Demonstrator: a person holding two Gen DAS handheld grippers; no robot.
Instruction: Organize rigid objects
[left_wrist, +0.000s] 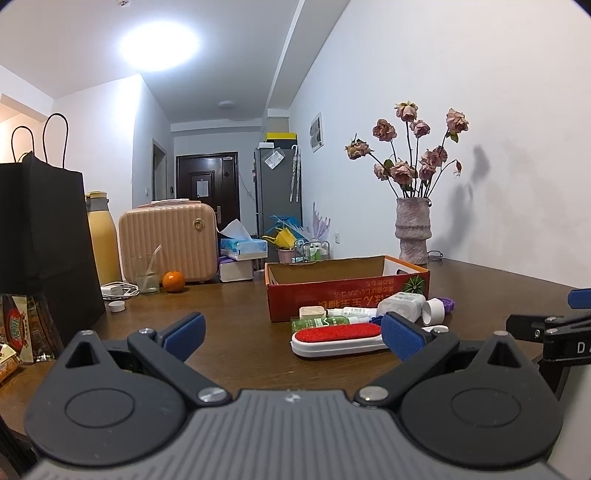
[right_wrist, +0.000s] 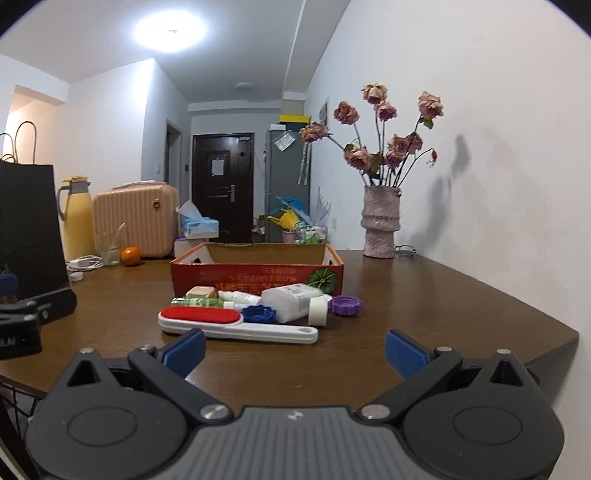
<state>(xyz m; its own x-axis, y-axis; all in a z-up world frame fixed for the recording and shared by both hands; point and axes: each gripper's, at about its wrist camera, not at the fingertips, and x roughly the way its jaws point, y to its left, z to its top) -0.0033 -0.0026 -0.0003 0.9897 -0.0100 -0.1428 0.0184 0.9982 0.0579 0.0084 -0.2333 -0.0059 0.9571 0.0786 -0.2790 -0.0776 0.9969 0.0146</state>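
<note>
Left wrist view: left gripper (left_wrist: 291, 334) low over the dark brown wooden table (left_wrist: 229, 332), fingers spread wide apart, nothing between them. Ahead lies 1 white-handled lint brush w/ red pad (left_wrist: 338, 338), flat on the table, long axis approx. left-right, handle end hidden behind the gripper's blue pad. Just behind it, a cluster touching or nearly so: 1 green clear bottle (left_wrist: 317, 322) lying on its side, 1 small beige box (left_wrist: 312, 312), 1 white plastic bottle (left_wrist: 400, 303) lying down, 1 white round cap (left_wrist: 434, 311), 1 purple ribbed lid (left_wrist: 448, 303). Behind the cluster, 1 open red cardboard box (left_wrist: 343, 291), long side facing the camera, print upside down; inside not visible. Right gripper (left_wrist: 554, 325) at the frame's right edge, partly cut off. Right wrist view: right gripper (right_wrist: 295, 354) also w/ fingers wide apart, holding nothing, near the table's front edge. Lint brush (right_wrist: 236, 325) seen whole: red pad end to the left, handle pointing right, slightly toward the camera. 1 blue ribbed lid (right_wrist: 258, 314) sits just behind the handle, touching the white bottle (right_wrist: 291, 301); purple lid (right_wrist: 345, 305) to the right of it. Red box (right_wrist: 255, 275) directly behind. Further back, well apart: 1 pink ribbed vase w/ dried roses (right_wrist: 380, 225) by the wall, 1 orange (right_wrist: 130, 256) at left.
</note>
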